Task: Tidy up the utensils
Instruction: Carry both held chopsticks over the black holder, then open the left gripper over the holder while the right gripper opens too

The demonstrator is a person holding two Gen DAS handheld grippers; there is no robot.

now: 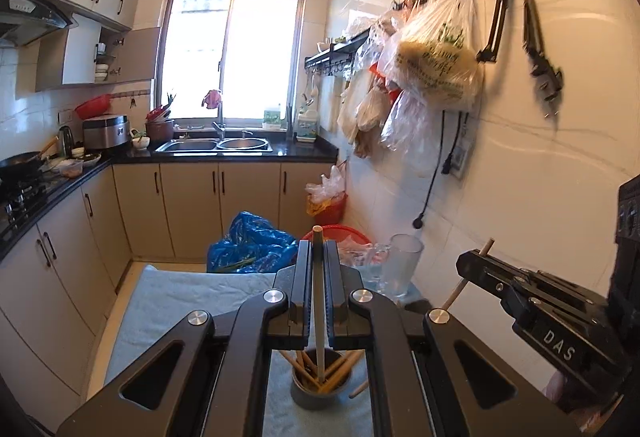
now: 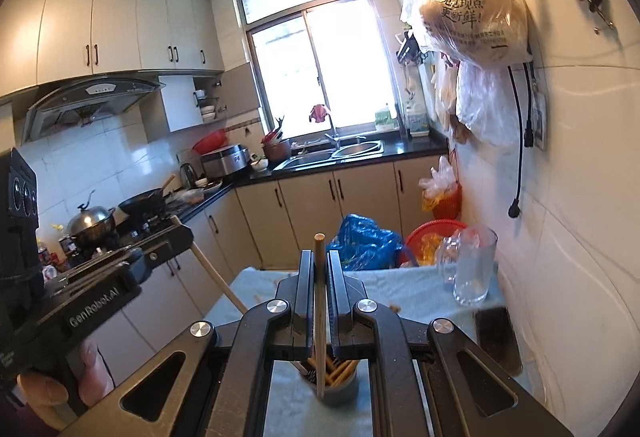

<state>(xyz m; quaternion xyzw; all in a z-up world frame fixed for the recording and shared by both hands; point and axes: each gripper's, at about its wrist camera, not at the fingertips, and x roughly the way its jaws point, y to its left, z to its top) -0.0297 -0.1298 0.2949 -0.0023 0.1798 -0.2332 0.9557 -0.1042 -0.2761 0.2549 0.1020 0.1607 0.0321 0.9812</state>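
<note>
My left gripper [image 1: 318, 246] is shut on a pale wooden chopstick [image 1: 319, 301] that stands upright between its fingers. The chopstick's lower end hangs over a grey holder cup [image 1: 316, 400], which holds several chopsticks. My right gripper [image 2: 319, 257] is shut on a second upright chopstick [image 2: 320, 317] above the same cup [image 2: 340, 397]. Each view shows the other gripper alongside. The right gripper [image 1: 472, 265] is at the right, gripping its chopstick [image 1: 454, 295]. The left gripper [image 2: 180, 233] is at the left with its chopstick [image 2: 216, 277].
The cup stands on a blue-grey towel [image 1: 180, 301] that covers a small table by the tiled right wall. A clear glass mug [image 2: 472, 265] stands at the far right corner and a dark flat device [image 2: 496, 337] lies behind it. One loose chopstick [image 1: 358, 389] rests beside the cup.
</note>
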